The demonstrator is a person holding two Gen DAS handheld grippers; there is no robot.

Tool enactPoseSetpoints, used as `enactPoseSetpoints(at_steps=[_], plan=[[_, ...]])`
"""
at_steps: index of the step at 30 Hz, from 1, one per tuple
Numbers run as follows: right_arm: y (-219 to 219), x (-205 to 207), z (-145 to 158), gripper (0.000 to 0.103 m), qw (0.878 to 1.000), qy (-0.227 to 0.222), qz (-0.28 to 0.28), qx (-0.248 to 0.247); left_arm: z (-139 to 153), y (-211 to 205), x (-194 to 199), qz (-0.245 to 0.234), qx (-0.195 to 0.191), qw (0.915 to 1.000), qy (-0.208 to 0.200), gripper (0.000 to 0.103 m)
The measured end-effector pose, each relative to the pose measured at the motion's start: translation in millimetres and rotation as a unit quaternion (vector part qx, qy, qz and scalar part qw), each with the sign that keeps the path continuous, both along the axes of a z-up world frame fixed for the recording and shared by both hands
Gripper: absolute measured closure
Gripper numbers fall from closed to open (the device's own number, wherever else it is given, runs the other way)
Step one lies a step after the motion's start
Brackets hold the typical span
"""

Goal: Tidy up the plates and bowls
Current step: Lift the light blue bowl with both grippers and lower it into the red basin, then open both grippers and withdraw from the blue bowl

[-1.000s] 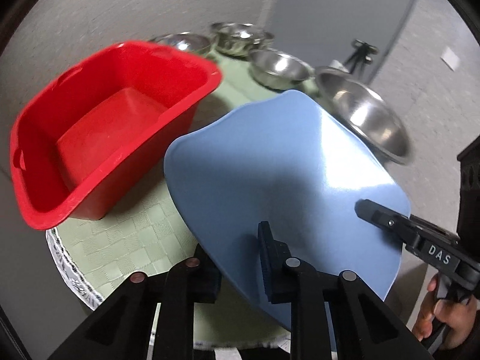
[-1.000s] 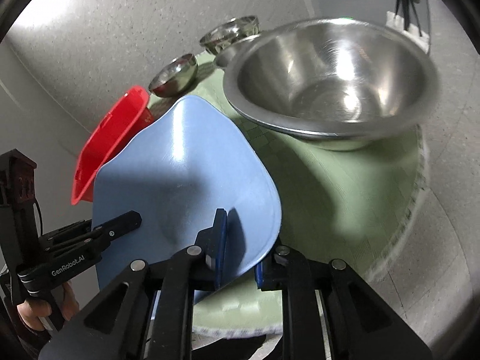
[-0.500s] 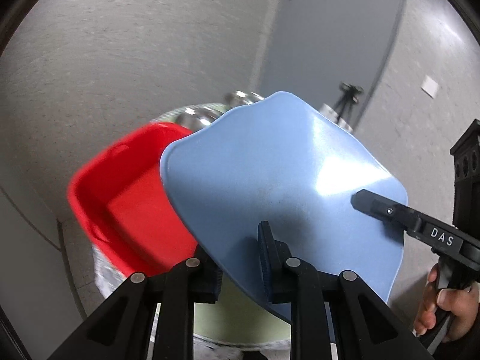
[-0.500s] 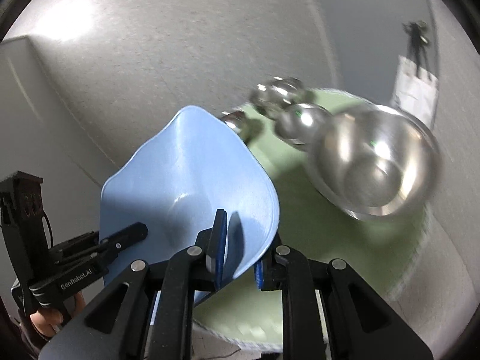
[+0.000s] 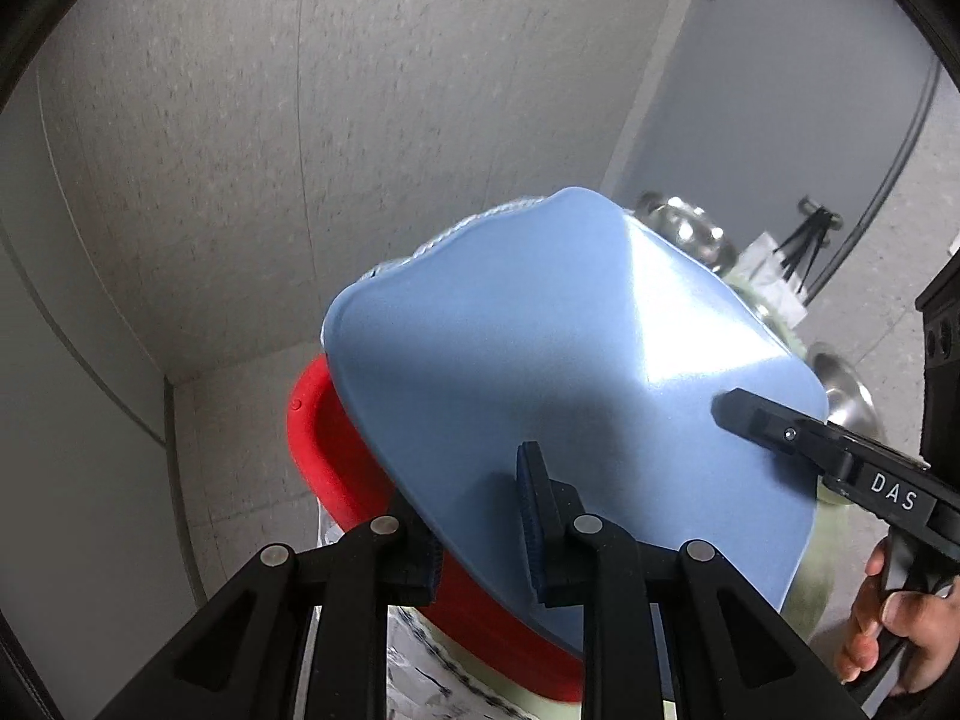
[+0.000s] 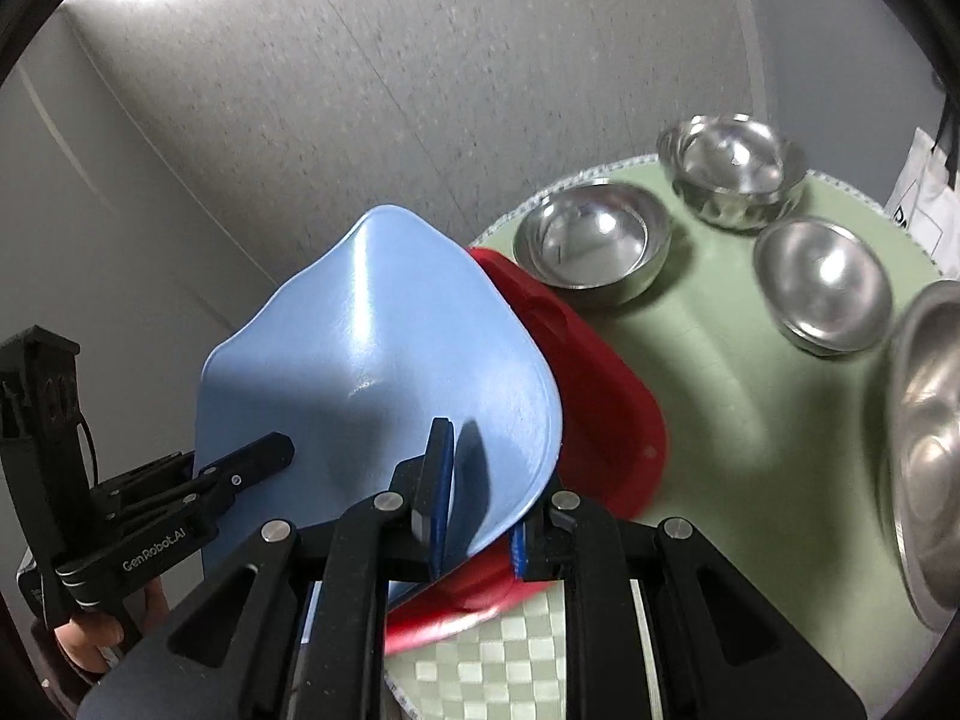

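Pale blue, square-ish plastic plate with rounded corners (image 5: 576, 372), held tilted in the air by both tools, above the red plastic tub (image 6: 600, 384).

Left gripper (image 5: 480, 531): pinching the near edge of the plate, one pad on the upper face, the other beneath. Also visible at the left of the right wrist view (image 6: 264, 456).

Right gripper (image 6: 480, 507): clamped on the plate's right edge, one finger on top, one under the rim. Seen at the right of the left wrist view (image 5: 738, 414).

Red tub: resting on the round table with the pale green checked cloth (image 6: 750, 408), partly hidden behind the plate; contact between plate and tub possibly none, not clear from either view.

On the far part of the cloth:
- round steel bowl (image 6: 591, 249), just beside the tub;
- deeper steel bowl (image 6: 732, 171), far right;
- smaller steel bowl (image 6: 822, 285), nearer;
- large steel bowl (image 6: 924, 420), at the right edge.
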State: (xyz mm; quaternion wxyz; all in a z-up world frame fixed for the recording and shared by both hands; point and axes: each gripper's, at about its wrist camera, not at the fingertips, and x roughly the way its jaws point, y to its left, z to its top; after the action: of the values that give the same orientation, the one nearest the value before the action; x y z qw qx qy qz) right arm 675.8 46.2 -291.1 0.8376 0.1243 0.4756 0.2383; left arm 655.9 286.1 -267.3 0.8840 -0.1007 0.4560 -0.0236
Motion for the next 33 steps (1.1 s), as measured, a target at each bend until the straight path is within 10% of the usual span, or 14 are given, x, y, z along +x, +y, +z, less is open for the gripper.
enactPoseSetpoints(at_steps=[14, 18, 22, 33], plan=[[8.5, 16.1, -35.0, 0.080, 0.998, 0.049, -0.003, -0.041, -45.3, -22.4, 90.0, -0.011, 0.040, 0.9969, 0.067, 0.075], [12.6, 18.6, -33.5, 0.065, 0.997, 0.058, -0.002, -0.051, -40.3, -32.2, 84.0, -0.004, 0.057, 0.9959, 0.070, 0.052], [17.5, 19.7, -24.4, 0.027, 0.996, 0.068, -0.009, -0.051, -34.4, -38.3, 77.5, -0.007, 0.068, 0.9950, 0.073, 0.041], [-8.2, -16.2, 8.1, 0.023, 0.997, 0.046, -0.049, -0.046, 6.1, -28.4, 39.7, 0.026, 0.058, 0.9973, 0.035, 0.012]])
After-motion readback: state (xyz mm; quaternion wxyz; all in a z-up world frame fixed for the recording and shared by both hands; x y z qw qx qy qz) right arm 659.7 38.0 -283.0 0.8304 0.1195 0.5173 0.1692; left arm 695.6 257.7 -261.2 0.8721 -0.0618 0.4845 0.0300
